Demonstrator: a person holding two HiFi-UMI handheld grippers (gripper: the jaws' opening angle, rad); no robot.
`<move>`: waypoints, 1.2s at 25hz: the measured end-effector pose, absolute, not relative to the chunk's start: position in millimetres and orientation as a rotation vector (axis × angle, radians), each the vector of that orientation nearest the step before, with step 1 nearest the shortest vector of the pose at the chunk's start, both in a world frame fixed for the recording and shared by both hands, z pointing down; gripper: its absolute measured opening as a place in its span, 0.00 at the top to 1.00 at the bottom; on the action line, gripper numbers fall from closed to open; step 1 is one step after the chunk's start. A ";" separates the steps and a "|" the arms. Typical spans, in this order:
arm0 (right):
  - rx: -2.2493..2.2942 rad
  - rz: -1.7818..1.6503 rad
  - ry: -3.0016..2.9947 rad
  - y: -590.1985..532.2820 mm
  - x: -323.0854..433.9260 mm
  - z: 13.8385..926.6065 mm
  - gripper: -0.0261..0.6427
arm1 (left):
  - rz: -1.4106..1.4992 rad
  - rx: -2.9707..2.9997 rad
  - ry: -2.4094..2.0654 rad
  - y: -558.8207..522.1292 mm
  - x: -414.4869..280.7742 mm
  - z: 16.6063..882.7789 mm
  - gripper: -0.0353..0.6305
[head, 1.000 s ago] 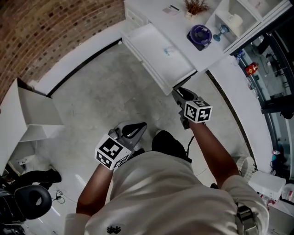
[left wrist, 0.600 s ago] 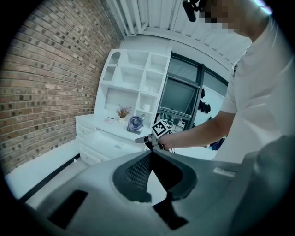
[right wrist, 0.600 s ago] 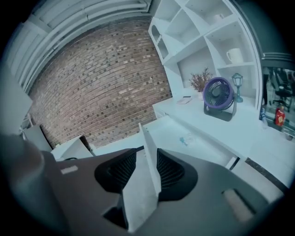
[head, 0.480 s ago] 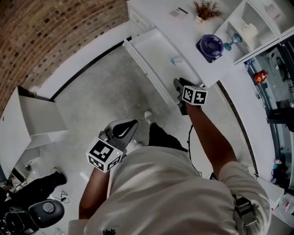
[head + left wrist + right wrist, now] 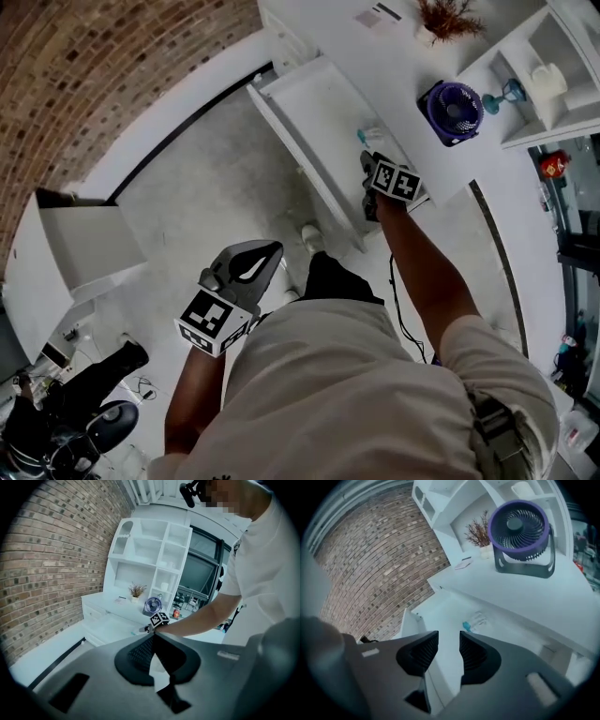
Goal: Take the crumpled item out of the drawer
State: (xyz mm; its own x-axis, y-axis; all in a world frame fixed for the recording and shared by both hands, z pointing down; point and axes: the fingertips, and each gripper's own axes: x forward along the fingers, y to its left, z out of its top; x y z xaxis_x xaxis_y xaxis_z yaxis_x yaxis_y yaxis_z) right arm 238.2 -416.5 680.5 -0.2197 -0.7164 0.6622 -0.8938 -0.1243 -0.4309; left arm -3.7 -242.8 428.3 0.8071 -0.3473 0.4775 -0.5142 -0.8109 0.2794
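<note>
The crumpled item (image 5: 369,137) lies inside the open drawer (image 5: 309,103), near the side under the white surface (image 5: 403,56). It is small and hard to make out. It looks like a clear wrapper with a blue-green bit on it. In the right gripper view the crumpled item (image 5: 472,620) sits past the tips of the tool, not between them.

The right tool (image 5: 367,161) is over the near end of the drawer, close to the item but not touching it. Its two jaws stand apart with bare drawer floor showing in the gap (image 5: 449,634). The right tool and arm hide the near corner of the drawer in the head view.

The left tool (image 5: 274,249) is well away from the drawer, over the grey floor (image 5: 206,197). Its jaws are together at the tips (image 5: 153,637) and hold nothing. Its own dark body fills the lower part of the left gripper view, so the floor below it cannot be seen there.

The rest of the drawer is plain white, with raised sides all round. A purple fan (image 5: 455,108) stands on the surface just beside the drawer. A dry plant (image 5: 450,14) stands farther back. A shoe (image 5: 312,236) is on the floor near the long drawer front.
</note>
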 end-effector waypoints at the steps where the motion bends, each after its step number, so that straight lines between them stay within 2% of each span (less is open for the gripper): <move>1: 1.835 1.295 -1.905 -422.9 242.4 689.3 0.73 | 0.588 2.583 -0.643 -249.3 -1.4 431.2 0.94; 20: 2.044 1.574 -1.598 -487.8 289.5 788.7 0.69 | 0.662 2.445 -0.668 -317.8 28.7 463.4 0.94; 26: 2.045 1.523 -1.556 -492.7 296.7 794.9 0.82 | 0.659 2.428 -0.691 -324.9 26.9 465.5 0.94; 30: 2.017 1.494 -1.567 -492.8 294.6 793.3 0.84 | 0.662 2.424 -0.697 -325.7 26.6 467.0 0.94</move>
State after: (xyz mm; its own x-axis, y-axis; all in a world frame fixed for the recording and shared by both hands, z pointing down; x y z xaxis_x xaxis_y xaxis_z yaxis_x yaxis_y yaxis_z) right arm 294.6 -492.8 793.3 -0.0618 -0.6243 0.7787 -0.8075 -0.4273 -0.4067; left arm 26.6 -325.7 467.0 0.7474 -0.3329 0.5750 -0.5912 -0.7281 0.3469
